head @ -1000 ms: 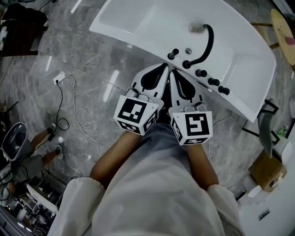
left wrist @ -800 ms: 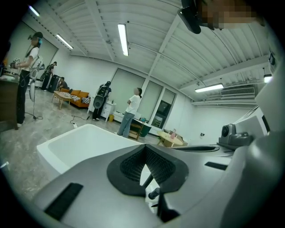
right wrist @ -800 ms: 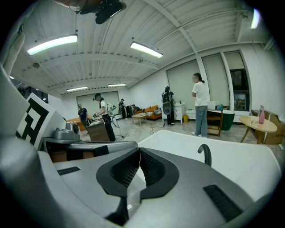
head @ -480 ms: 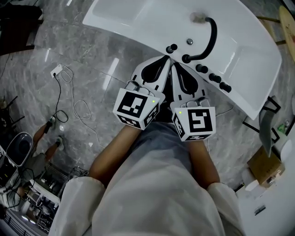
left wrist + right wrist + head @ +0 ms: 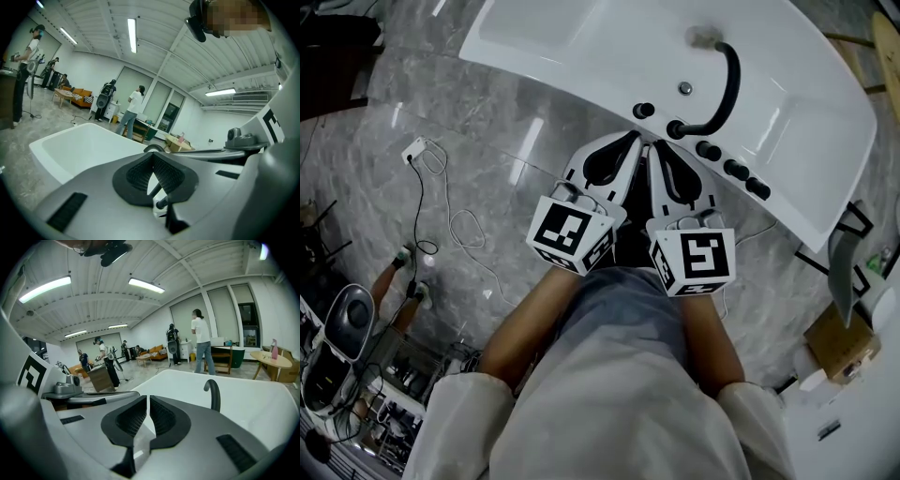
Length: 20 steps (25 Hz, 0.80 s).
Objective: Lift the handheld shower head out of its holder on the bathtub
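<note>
The white bathtub (image 5: 806,103) runs across the top of the head view. On its near rim stand a curved black spout (image 5: 724,84), a lone black knob (image 5: 644,111) and a row of black knobs (image 5: 734,169). I cannot tell which fitting is the handheld shower head. My left gripper (image 5: 635,139) and right gripper (image 5: 654,150) hover side by side just short of the rim, both shut and empty. The left gripper (image 5: 153,154) looks over the tub with a small black fitting (image 5: 161,203) showing below its pads. The right gripper (image 5: 149,397) sees the spout (image 5: 213,394) to its right.
White cables (image 5: 455,220) and a plug block (image 5: 417,148) lie on the grey marble floor at left. A cardboard box (image 5: 839,342) and a black stand (image 5: 853,225) sit at right. Several people stand far behind the tub (image 5: 133,110).
Both grippers have sunk slightly, side by side, and stay shut. The tub rim and its fittings now sit a little nearer their tips.
</note>
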### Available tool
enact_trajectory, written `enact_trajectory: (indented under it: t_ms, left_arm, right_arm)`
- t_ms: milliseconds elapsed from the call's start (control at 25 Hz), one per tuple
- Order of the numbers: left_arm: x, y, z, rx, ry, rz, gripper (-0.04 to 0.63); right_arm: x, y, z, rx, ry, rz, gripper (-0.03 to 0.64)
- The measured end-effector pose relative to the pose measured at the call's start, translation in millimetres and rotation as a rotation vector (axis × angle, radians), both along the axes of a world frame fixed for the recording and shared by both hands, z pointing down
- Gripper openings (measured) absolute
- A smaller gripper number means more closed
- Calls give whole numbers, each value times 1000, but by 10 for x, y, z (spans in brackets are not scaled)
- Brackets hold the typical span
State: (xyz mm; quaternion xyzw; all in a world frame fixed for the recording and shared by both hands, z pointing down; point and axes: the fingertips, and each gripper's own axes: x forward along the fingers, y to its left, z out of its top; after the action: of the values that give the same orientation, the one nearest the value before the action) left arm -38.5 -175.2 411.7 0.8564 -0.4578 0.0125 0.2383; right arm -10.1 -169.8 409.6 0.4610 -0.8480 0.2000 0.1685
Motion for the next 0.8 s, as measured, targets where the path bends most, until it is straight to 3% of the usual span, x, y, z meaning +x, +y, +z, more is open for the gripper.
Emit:
enact_trajectory:
  t_ms: [280,640,800]
  left_arm:
    - [90,-93,377,-13,-70,12,6]
    - [210,-195,1184,-89,-150,7,8]
    - [231,-294,1638,-144,-187,-19,58]
  right_arm:
    - [48,-101,118,-7,0,3,20]
    - [145,-205,265,-20,15,-23,20]
    - [206,-258,376,-39,22,-32,20]
